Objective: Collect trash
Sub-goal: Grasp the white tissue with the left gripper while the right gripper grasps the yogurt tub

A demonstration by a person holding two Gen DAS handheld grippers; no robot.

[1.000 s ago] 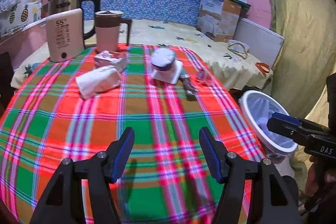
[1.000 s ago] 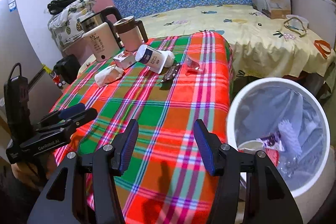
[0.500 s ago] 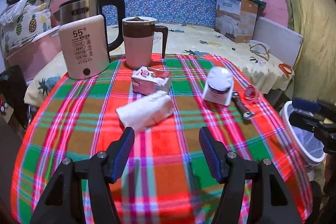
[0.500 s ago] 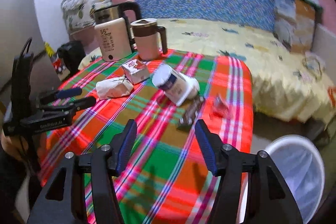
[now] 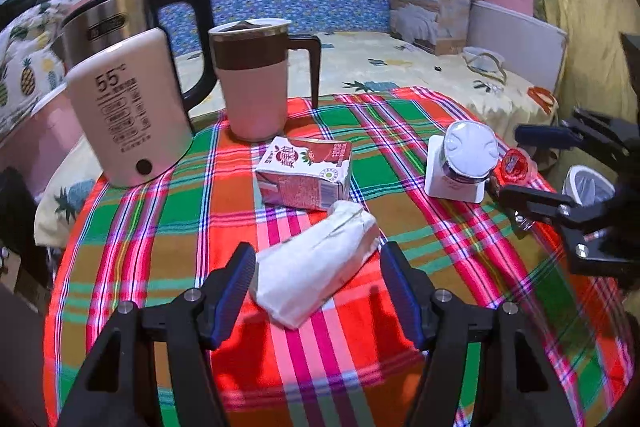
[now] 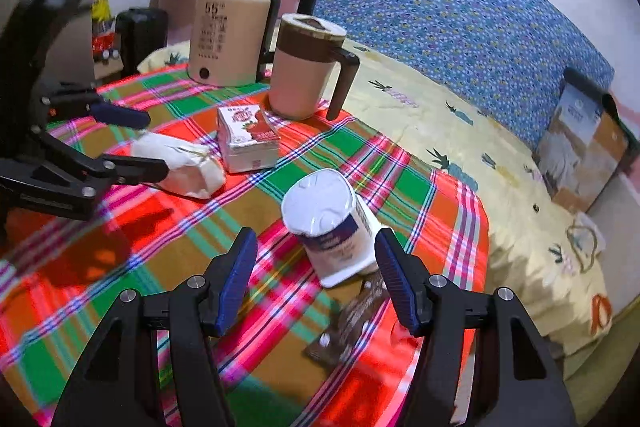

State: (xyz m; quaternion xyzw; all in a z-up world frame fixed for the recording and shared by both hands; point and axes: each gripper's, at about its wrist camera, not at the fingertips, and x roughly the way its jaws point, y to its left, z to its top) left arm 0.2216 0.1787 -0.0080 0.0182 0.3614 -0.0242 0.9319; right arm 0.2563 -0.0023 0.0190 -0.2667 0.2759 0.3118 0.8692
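Observation:
A crumpled white paper packet lies on the plaid tablecloth, between the fingers of my open left gripper; the pads do not press it. A white yoghurt cup lies on its side between the pads of my right gripper, whose jaws are opening and stand clear of it. A red-and-white drink carton sits behind the packet. A brown wrapper lies under the right gripper. A small red wrapper lies beside the cup.
A white kettle and a pink mug stand at the table's far side. A lined white bin stands off the table's right edge. A bed with a cardboard box lies behind.
Both grippers moved in over the table. The left one came up around the white packet. The right one swung away from the bin to the yoghurt cup, and its jaws widened a little.

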